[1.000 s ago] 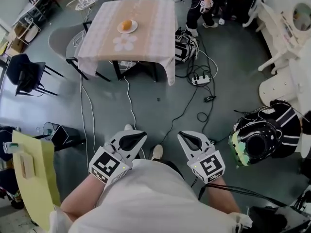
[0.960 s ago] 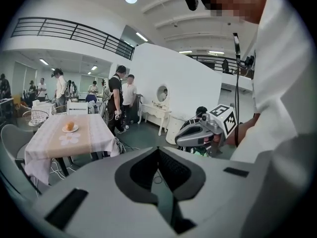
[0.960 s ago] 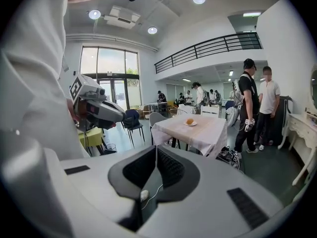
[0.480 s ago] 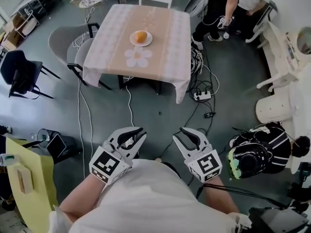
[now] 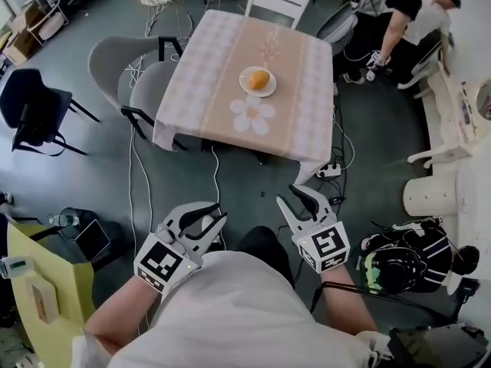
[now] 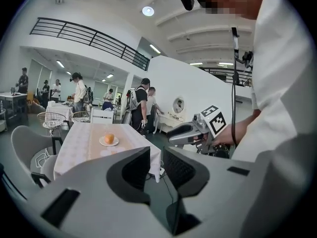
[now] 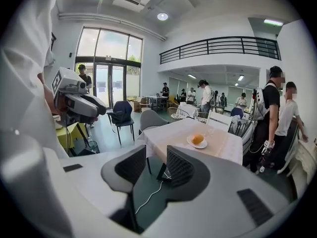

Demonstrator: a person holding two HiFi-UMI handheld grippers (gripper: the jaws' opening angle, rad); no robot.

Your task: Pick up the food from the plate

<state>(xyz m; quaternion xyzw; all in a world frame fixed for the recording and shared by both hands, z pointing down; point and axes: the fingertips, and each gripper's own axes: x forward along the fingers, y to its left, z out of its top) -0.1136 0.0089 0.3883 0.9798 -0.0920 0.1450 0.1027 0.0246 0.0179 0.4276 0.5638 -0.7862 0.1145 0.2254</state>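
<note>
An orange piece of food point(image 5: 259, 79) lies on a small white plate point(image 5: 247, 89) in the middle of a table with a pale checked cloth point(image 5: 207, 90). The table stands some way ahead of me. I hold both grippers close to my body, over the floor and well short of the table. The left gripper point(image 5: 216, 213) is open and holds nothing. The right gripper point(image 5: 289, 196) is also open, its jaws parted a little, with nothing between them. Each gripper view shows the food beyond its own jaws point(image 6: 109, 138) point(image 7: 197, 139).
Grey chairs point(image 5: 123, 64) stand at the table's left and a white chair point(image 5: 278, 2) at its far end. Cables and a power strip point(image 5: 328, 171) lie on the floor under and beside the table. People point(image 5: 399, 14) stand at the far right. A black bag point(image 5: 403, 255) sits on the floor to my right.
Both grippers went from shut to open. The table with the plate has come nearer and sits lower in the head view.
</note>
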